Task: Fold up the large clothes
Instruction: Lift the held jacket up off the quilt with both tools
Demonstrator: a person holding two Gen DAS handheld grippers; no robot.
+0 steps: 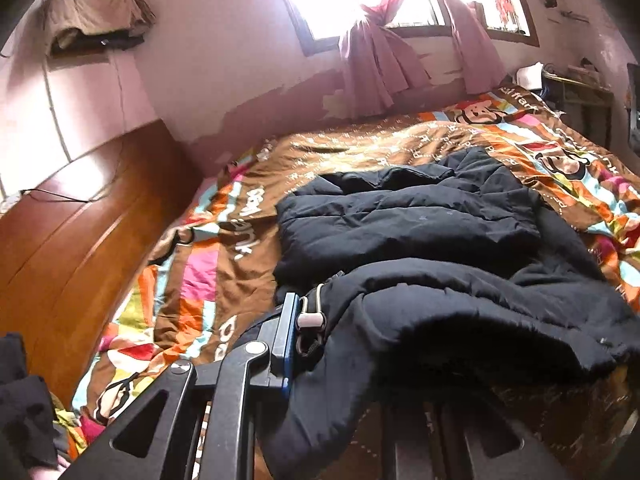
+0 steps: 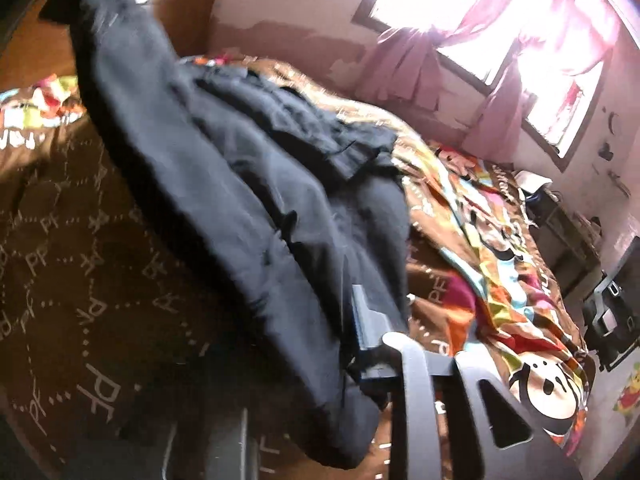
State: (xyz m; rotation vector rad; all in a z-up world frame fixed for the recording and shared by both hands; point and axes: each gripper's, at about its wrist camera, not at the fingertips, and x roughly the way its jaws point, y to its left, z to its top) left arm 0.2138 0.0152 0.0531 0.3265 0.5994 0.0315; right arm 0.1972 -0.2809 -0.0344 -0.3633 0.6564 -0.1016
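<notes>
A large black padded jacket (image 1: 408,220) lies on the bed, on a brown and multicoloured cartoon-print quilt (image 1: 192,264). My left gripper (image 1: 316,344) is shut on the jacket's near edge, by a drawstring with a toggle (image 1: 310,320), and lifts that edge off the quilt. In the right wrist view the jacket (image 2: 224,184) hangs stretched and raised from the upper left down to my right gripper (image 2: 356,344), which is shut on its lower edge. The cloth hides the left finger of the right gripper.
A wooden headboard (image 1: 72,216) runs along the left of the bed. Behind the bed is a pink wall and a bright window with pink curtains (image 1: 372,64). A side table (image 1: 576,88) and a dark cabinet (image 2: 616,312) stand at the right. Dark clothes (image 1: 24,400) lie at the lower left.
</notes>
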